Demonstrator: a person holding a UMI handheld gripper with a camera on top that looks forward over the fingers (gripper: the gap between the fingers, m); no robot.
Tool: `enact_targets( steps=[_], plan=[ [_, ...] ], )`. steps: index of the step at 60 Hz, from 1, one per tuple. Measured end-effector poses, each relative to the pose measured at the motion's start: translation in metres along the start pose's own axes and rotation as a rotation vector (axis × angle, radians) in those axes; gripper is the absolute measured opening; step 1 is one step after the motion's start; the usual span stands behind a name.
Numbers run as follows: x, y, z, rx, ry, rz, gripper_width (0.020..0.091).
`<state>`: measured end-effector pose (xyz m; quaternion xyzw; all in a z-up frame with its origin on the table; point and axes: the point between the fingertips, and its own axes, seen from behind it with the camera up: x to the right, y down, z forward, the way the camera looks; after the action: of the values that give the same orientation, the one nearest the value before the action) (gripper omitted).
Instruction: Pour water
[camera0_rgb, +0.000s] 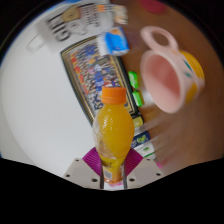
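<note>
The gripper (113, 172) squeezes the orange bottle (113, 135) low down, jaws tight. It looks full, heavy and slippery. The pink cup (163, 77) waits far right.

The bottle's (114, 135) base is hidden between the gripper (112, 172) fingers, so contact cannot be judged. The hand (185, 120) under the pink cup (165, 75) is blurred. Print on the placemat (100, 70) is unreadable.

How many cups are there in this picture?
1. A pink cup sits tipped to the side, beyond and to the side of the orange bottle held between the gripper fingers. Others may be hidden outside the view.
</note>
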<state>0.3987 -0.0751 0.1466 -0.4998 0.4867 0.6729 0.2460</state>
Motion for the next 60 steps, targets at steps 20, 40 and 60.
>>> enact_targets(
  steps=[20,40,60],
  plan=[
    [-0.093,-0.092,-0.052,0.191,0.234,-1.182,0.0251],
    [-0.043,-0.287,-0.124,0.331,0.656,-1.747,0.0251],
    [0.024,-0.340,-0.150,0.364,0.741,-1.734,0.0257]
  ],
)
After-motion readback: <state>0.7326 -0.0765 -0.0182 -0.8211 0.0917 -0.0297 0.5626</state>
